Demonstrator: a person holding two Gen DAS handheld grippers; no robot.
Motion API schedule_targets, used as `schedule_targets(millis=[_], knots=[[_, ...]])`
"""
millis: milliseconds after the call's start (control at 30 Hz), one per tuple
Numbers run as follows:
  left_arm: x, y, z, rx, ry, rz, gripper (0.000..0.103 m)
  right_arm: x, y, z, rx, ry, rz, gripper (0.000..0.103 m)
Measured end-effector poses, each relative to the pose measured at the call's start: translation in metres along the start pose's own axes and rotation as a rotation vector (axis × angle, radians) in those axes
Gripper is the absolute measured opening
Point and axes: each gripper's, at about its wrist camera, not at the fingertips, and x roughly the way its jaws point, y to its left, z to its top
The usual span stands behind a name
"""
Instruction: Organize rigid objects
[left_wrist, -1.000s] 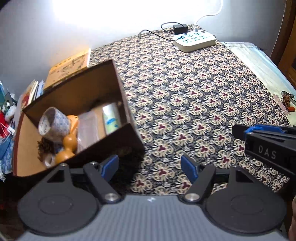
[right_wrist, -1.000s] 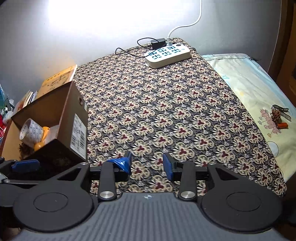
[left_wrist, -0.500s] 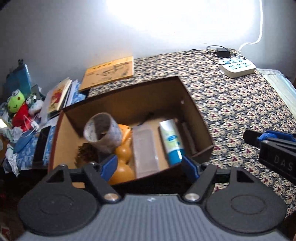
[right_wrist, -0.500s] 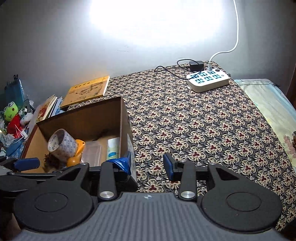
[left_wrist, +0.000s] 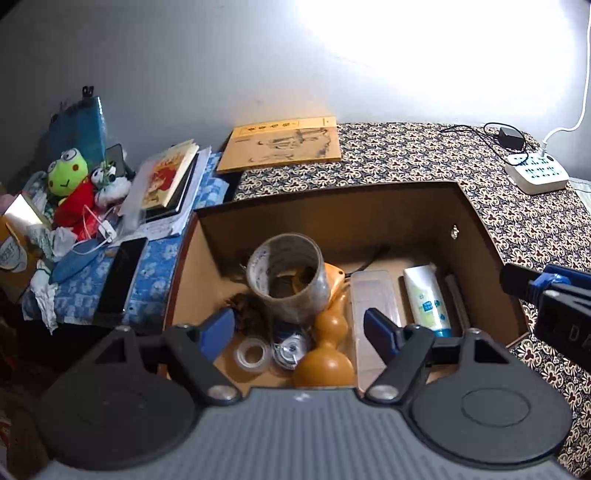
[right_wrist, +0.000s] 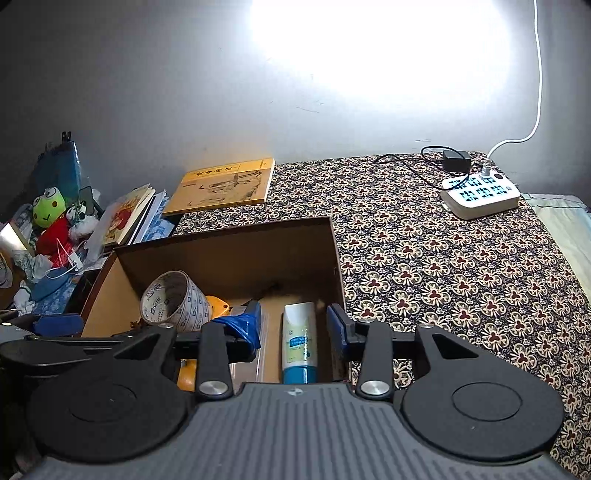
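I hold my left gripper (left_wrist: 299, 328) and right gripper (right_wrist: 291, 326) above the cardboard box (left_wrist: 480, 236), both spread wide and empty (tape roll (left_wrist: 288, 280) below).

The cardboard box (left_wrist: 476, 236) (right_wrist: 229, 254) is viewed closely from above by both wrist cameras, aimed toward the wall.

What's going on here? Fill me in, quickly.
A person holds a gripper in each hand over an open cardboard box on a patterned cloth. The left gripper hangs open above the tape roll and gourd; the right gripper is open over the white tube. Neither holds anything, and everything lies loose in the box.
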Motion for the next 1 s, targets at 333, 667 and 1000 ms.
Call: schedule_targets(millis=[333,667,1000], knots=[[0.028,0.011,0.002,-0.046,0.022,0.011,0.076,0.026,0.018,0.001,-0.060,0.003,0.039,0.023],[0.042,0.016,0.006,-0.076,0.017,0.017,0.076,0.037,0.017,0.002,-0.086,-0.046,0.088,0.023],[0.038,0.008,0.006,-0.061,-0.002,0.017,0.077,0.036,0.015,-0.002,-0.084,-0.079,0.091,0.023]])
